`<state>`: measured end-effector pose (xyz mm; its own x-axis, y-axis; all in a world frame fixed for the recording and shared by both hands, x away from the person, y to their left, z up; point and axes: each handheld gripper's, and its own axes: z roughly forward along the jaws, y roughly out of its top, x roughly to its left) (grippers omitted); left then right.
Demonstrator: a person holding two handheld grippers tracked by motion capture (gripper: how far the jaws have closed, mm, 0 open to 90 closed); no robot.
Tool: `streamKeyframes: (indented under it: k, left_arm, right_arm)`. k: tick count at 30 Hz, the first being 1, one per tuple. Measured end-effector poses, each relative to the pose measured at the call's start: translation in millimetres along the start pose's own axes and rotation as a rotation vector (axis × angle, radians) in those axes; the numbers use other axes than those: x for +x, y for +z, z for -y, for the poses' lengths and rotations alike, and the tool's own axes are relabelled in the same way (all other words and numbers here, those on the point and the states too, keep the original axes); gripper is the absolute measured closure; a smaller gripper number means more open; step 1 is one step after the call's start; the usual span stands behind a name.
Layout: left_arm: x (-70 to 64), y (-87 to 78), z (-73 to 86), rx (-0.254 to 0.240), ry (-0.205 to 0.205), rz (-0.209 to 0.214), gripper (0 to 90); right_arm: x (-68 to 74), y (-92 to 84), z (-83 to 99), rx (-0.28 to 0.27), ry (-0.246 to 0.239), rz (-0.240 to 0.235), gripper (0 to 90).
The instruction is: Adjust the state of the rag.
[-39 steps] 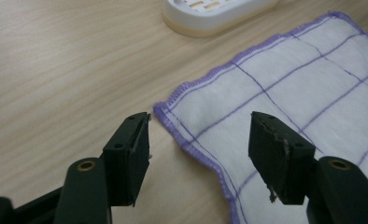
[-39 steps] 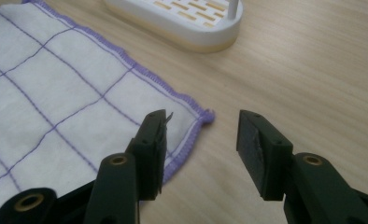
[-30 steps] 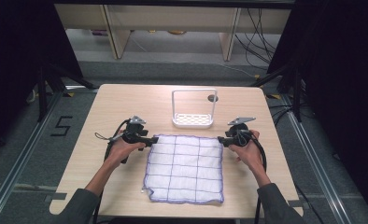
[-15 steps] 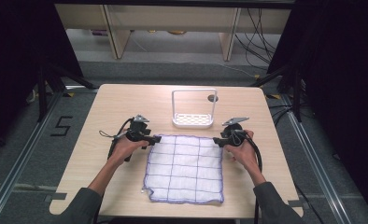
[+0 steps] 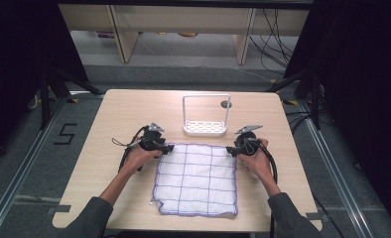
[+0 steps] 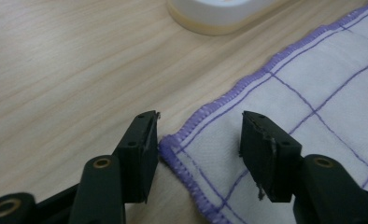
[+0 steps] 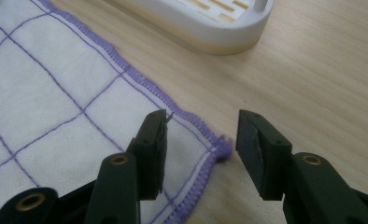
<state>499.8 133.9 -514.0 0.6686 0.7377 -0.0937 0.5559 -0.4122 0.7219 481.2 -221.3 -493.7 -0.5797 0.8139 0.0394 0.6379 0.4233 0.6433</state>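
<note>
A white cloth with a purple grid and purple hem lies flat on the wooden table. My left gripper is at its far left corner, open, and that corner lies between the two jaws. My right gripper is at the far right corner, also open, with the corner between its jaws. Both grippers sit low at the table surface, and neither pair of jaws has closed on the fabric.
A white slotted tray with a tall wire handle stands just beyond the cloth's far edge; its rim shows as the tray base and the tray base. Bare table lies left and right of the cloth.
My right gripper has moved left onto the cloth's far right corner. My left gripper has barely shifted at the far left corner. The cloth lies as before.
</note>
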Motion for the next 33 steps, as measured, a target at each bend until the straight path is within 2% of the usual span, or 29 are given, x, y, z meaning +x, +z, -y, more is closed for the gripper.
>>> streamKeyframes:
  k: [1,2,4,5,6,7,9,10,11,13,14,15,16,18,20,22,25,26,27,28,29,30,31,32,33]
  left_arm:
    - [-1.1,0.3,-0.3,0.0,0.015,0.0,52.2]
    - [-2.7,0.7,-0.1,-0.005,0.026,-0.006,55.8]
    - [-3.9,1.3,0.0,-0.009,0.05,0.016,65.0]
    - [-6.1,1.5,0.5,-0.013,0.048,0.013,69.2]
    - [-7.3,1.3,0.4,-0.007,0.065,0.021,72.7]
    - [-8.0,1.9,0.1,-0.014,0.073,0.018,75.7]
    - [-9.6,1.5,0.1,-0.011,0.087,0.021,79.3]
    - [-10.5,1.3,0.2,-0.012,0.089,0.015,79.9]
    - [-9.9,0.7,0.3,-0.007,0.1,0.025,80.7]
    - [-10.1,0.3,0.5,-0.009,0.094,0.025,81.7]
    - [-10.4,0.4,1.0,-0.015,0.09,0.027,82.0]
    - [-10.3,0.1,1.2,-0.015,0.094,0.027,82.4]
    - [-10.6,-0.3,1.3,-0.017,0.096,0.029,82.7]
    - [-11.1,-2.5,0.6,-0.023,0.1,0.028,83.2]
    - [-11.2,-6.2,-0.5,-0.031,0.103,0.029,83.5]
    - [-11.6,-11.1,-2.0,-0.047,0.105,0.032,83.5]
    - [-13.5,-23.3,-5.6,-0.081,0.106,0.04,83.6]
    - [-14.8,-27.6,-6.7,-0.093,0.104,0.041,83.6]
    - [-15.7,-30.8,-7.7,-0.1,0.11,0.039,83.6]
    - [-16.8,-36.7,-9.9,-0.113,0.115,0.044,83.6]
    - [-17.9,-41.0,-11.7,-0.128,0.111,0.048,83.7]
    - [-18.4,-45.0,-14.1,-0.137,0.114,0.053,83.6]
    - [-19.7,-47.1,-16.0,-0.155,0.107,0.058,83.6]
    - [-20.0,-52.0,-19.6,-0.168,0.115,0.051,83.7]
    - [-20.1,-54.6,-21.8,-0.179,0.118,0.058,83.6]
  right_arm:
    - [1.0,3.0,1.2,-0.019,0.006,0.005,54.0]
    - [0.2,2.8,1.3,-0.003,-0.009,0.009,54.0]
    - [-0.2,3.7,2.0,0.009,-0.02,0.009,54.1]
    - [1.2,4.8,2.4,-0.001,0.003,0.006,54.8]
    - [-0.4,5.9,3.2,-0.005,-0.024,0.012,54.9]
    - [-0.2,4.5,2.7,0.017,-0.016,0.008,55.7]
    - [-0.4,7.0,4.3,0.01,-0.01,0.007,58.7]
    - [0.3,6.2,4.1,0.013,0.005,-0.001,60.1]
    - [-0.6,6.6,4.8,0.008,-0.014,-0.003,63.2]
    - [-0.6,6.7,5.3,0.0,-0.02,-0.013,67.8]
    - [0.4,7.6,6.1,-0.019,0.001,-0.024,72.7]
    - [-1.7,8.8,7.5,-0.041,-0.031,-0.037,79.1]
    - [0.2,7.6,7.7,-0.032,-0.004,-0.06,82.0]
    - [0.1,6.5,7.2,-0.021,-0.038,-0.058,84.7]
    - [1.4,4.6,6.0,-0.024,-0.035,-0.063,85.3]
    - [1.5,0.1,3.4,-0.059,-0.054,-0.063,85.5]
    - [3.2,-17.8,-5.5,-0.091,-0.064,-0.07,85.7]
    - [4.3,-25.0,-9.5,-0.113,-0.075,-0.073,85.7]
    - [7.0,-29.1,-11.9,-0.145,-0.06,-0.072,85.7]
    - [5.3,-33.8,-14.8,-0.143,-0.104,-0.07,85.7]
    - [6.3,-39.8,-18.0,-0.16,-0.112,-0.07,85.7]
    - [8.8,-45.5,-20.0,-0.154,-0.093,-0.074,85.7]
    - [7.5,-48.1,-22.2,-0.174,-0.129,-0.071,85.7]
    - [10.7,-51.4,-22.9,-0.169,-0.091,-0.079,85.7]
    - [9.1,-55.7,-25.4,-0.181,-0.109,-0.076,85.7]
